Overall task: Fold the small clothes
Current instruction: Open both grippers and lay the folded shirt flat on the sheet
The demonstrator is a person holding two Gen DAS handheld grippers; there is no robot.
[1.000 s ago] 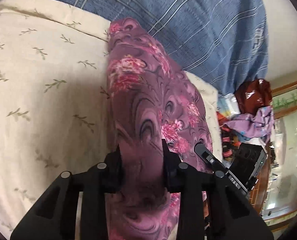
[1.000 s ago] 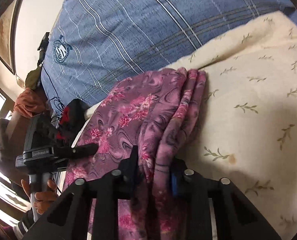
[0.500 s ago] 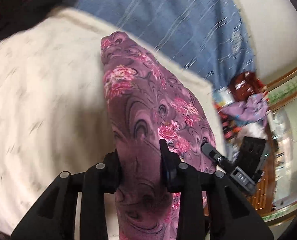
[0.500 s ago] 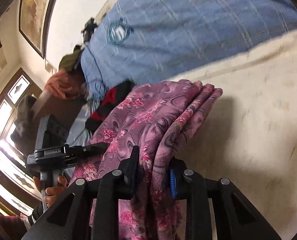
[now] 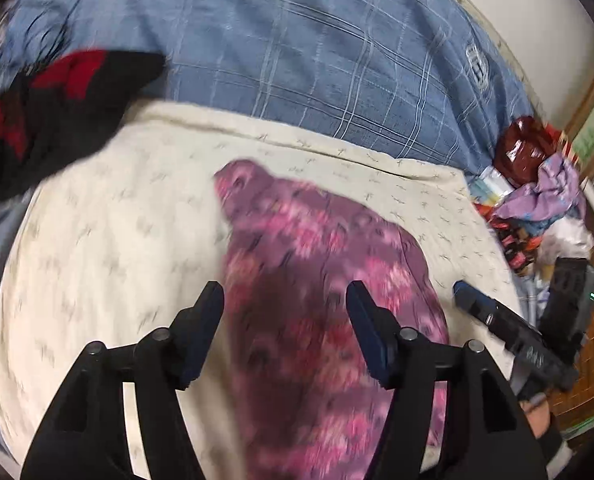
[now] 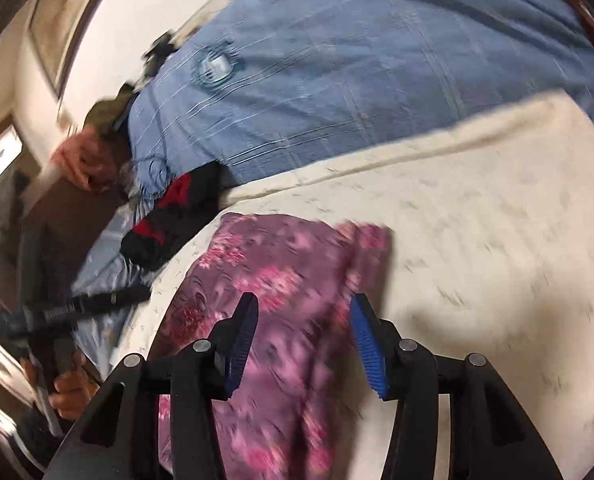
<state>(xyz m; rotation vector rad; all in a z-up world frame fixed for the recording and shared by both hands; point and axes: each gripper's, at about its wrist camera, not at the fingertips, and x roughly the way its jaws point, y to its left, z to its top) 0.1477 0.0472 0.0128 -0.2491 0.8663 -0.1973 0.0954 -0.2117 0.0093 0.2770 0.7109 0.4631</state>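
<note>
Blue plaid quilt (image 5: 317,60) fills the far half of both views; a round crest shows on it in the right wrist view (image 6: 215,66). In front of it lies a cream sheet (image 5: 109,232) with a small sprig print, its far edge running along the quilt.

Purple floral garment (image 5: 317,280) lies folded on the cream sheet, a long strip running away from both cameras. In the right wrist view (image 6: 281,280) its far end sits squared off, short of the quilt. Both frames are motion-blurred; the print detail is smeared.

Black-and-red garment (image 5: 57,100) lies at the sheet's far left corner, partly on the quilt; also seen left of the purple piece from the right wrist (image 6: 173,216). A heap of mixed clothes (image 5: 537,184) sits beyond the sheet's right edge.

Left gripper (image 5: 285,320): jaws apart and opening. The purple garment lies below and between them; the pads do not press it. Not gripped.

Right gripper (image 6: 303,332): jaws apart and opening, blue ribbed pads (image 6: 365,344) visible. The garment lies under the gap, mostly toward the left jaw; neither pad clamps it.

Each gripper shows in the other's view: right gripper at the right edge (image 5: 509,332), left gripper at the left edge (image 6: 85,304), with a hand (image 6: 69,388) on its handle.
</note>
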